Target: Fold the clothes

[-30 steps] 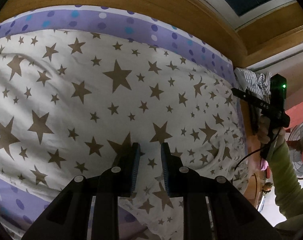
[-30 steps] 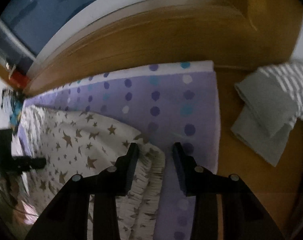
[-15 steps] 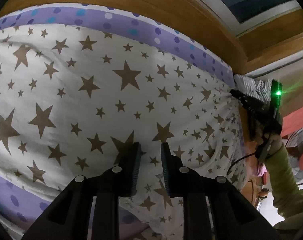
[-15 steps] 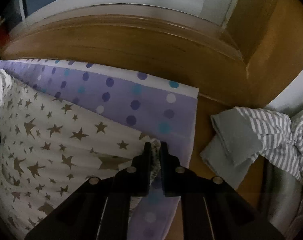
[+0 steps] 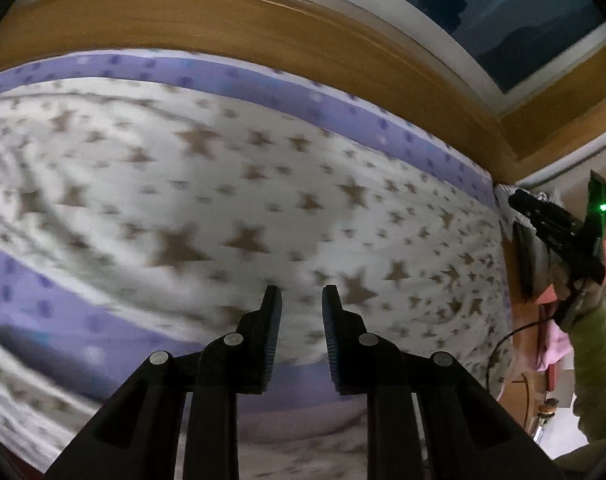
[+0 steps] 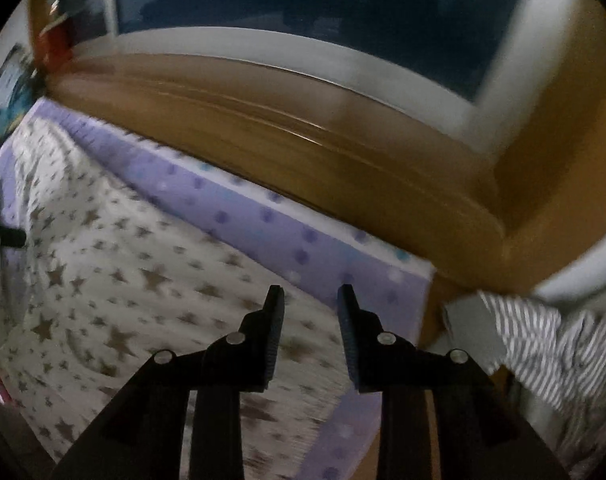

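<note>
Half a second ago the right gripper (image 6: 307, 292) pinched the star-print cloth (image 6: 151, 280); now both it and the left gripper (image 5: 297, 294) gape empty above it. Soft, limp fabric filling mid-frame; best gripped at hems or corners.

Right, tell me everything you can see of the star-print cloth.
The star-print cloth is a white, soft-looking fabric scattered with brown stars of mixed sizes. It lies spread and gently wrinkled over a purple dotted sheet, whose band shows along its far edge and again nearer the camera. Both views are motion-blurred. The left tongs and right tongs are open above it, holding nothing.
</note>
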Tool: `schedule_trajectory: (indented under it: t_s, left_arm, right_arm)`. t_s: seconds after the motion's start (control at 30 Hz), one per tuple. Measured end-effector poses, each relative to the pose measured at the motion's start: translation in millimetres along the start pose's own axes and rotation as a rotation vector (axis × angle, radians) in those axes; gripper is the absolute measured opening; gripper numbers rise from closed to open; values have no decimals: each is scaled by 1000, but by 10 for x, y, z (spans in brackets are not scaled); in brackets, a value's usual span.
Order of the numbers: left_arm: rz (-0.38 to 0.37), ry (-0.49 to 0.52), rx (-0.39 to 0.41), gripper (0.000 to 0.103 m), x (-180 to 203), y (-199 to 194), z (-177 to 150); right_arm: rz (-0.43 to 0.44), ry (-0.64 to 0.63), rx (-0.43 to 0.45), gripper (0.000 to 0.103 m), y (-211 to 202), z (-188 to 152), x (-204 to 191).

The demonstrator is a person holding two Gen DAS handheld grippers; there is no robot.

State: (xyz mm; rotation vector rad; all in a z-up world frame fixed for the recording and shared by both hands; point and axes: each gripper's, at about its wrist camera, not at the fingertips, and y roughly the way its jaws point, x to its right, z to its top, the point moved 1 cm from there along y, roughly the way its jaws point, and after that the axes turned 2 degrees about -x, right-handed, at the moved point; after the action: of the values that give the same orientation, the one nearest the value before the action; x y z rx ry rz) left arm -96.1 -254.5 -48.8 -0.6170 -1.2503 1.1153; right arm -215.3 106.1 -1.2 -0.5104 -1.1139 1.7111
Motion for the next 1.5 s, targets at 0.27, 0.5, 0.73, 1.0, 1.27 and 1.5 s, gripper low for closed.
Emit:
schedule_trajectory:
  t_s: [0.27, 0.5, 0.73, 1.0, 1.27, 1.5]
  left_arm:
    - [-9, 50, -28, 21, -957, -227, -73]
    - [-22, 73, -35, 21, -1600, -377, 149]
    - [-30, 65, -78, 20, -2069, -375, 218]
    - [-27, 44, -131, 20, -2220, -519, 22]
    - [-92, 245, -124, 21, -1543, -402, 328]
    - [-155, 320, -200, 21, -974, 138, 344]
  right_arm:
    - [209, 28, -29, 27, 92, 381, -1616]
    - [321, -48, 31, 27, 173, 562, -3237]
    - [293, -85, -41, 27, 486, 616, -3876]
    - [351, -129, -81, 34, 333, 614, -3856]
    - [348, -180, -76, 35, 191, 1389, -2677]
    - [322, -223, -160, 35, 693, 1667, -2272]
